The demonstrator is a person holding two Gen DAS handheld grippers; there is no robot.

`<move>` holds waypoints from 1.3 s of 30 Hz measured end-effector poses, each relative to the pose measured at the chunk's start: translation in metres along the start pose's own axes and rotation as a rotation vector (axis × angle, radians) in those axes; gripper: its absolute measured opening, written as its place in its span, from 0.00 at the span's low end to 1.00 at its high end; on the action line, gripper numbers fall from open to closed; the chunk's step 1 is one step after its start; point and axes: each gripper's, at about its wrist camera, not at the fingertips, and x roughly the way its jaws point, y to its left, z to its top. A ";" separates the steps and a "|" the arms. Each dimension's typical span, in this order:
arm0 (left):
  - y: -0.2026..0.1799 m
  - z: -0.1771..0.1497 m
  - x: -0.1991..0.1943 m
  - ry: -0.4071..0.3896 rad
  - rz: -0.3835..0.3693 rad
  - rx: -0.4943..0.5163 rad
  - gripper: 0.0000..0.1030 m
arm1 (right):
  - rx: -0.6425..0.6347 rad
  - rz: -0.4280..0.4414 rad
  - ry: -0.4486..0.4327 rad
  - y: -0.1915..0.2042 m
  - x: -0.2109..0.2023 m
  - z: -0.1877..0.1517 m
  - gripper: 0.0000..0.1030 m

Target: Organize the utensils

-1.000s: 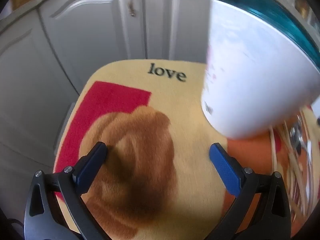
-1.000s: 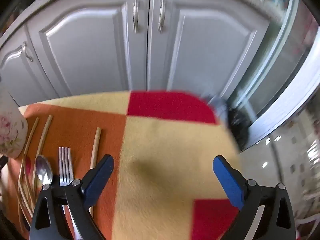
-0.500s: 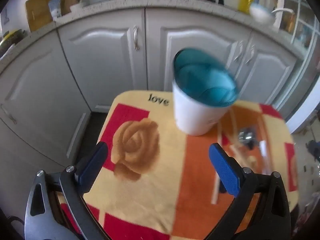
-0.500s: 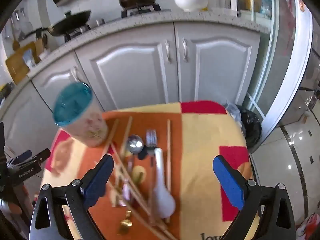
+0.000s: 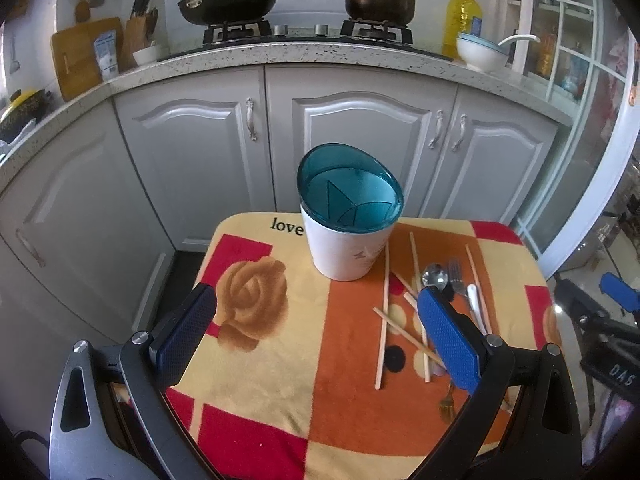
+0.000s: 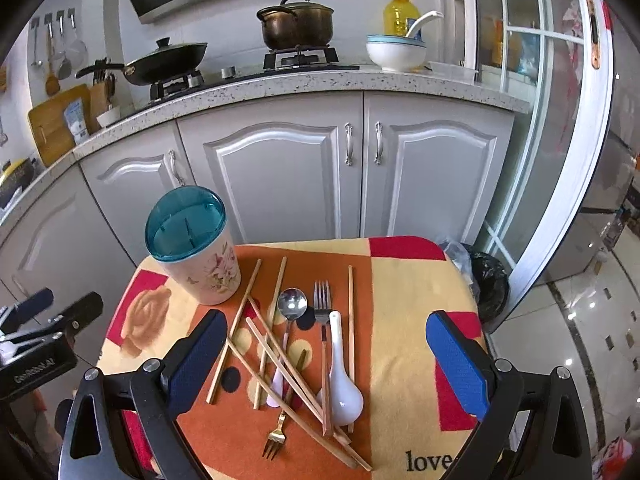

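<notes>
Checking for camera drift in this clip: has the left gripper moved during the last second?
Yes. The left gripper has pulled up and back from the utensil holder, which now looks small, with the stove counter newly visible.

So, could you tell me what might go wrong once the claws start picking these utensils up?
1. The chopsticks lie crossed over the pink-handled spoon and beside the fork; lifting one may drag or flick others.
2. The holder is tall with a slanted teal divided top; a nudge while inserting could tip it.
3. The white spoon looks smooth and rounded, so it may slip. Both the left claw and right claw are open and empty.
</notes>
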 end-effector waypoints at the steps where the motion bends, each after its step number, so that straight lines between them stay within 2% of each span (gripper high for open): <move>1: -0.002 0.000 0.000 -0.001 -0.001 0.003 0.98 | -0.013 0.006 0.011 -0.001 -0.003 0.003 0.97; 2: -0.003 0.001 0.000 -0.002 0.000 0.007 0.98 | -0.027 0.016 0.024 -0.004 -0.005 0.004 0.97; 3: -0.005 0.001 -0.001 -0.006 -0.001 0.013 0.98 | -0.061 0.057 0.042 -0.032 0.004 0.022 0.97; 6: -0.009 0.003 -0.001 0.000 -0.014 0.018 0.98 | -0.084 0.045 0.052 -0.037 -0.008 0.017 0.97; 13: -0.012 0.003 -0.002 0.004 -0.039 0.009 0.98 | -0.098 0.020 0.083 -0.047 -0.029 0.028 0.97; 20: -0.018 0.002 0.001 0.003 -0.045 0.032 0.98 | -0.084 -0.007 0.078 -0.047 -0.023 0.023 0.97; 39: -0.033 -0.005 -0.003 0.035 -0.018 0.028 0.98 | -0.063 0.079 0.120 -0.061 -0.006 0.014 0.97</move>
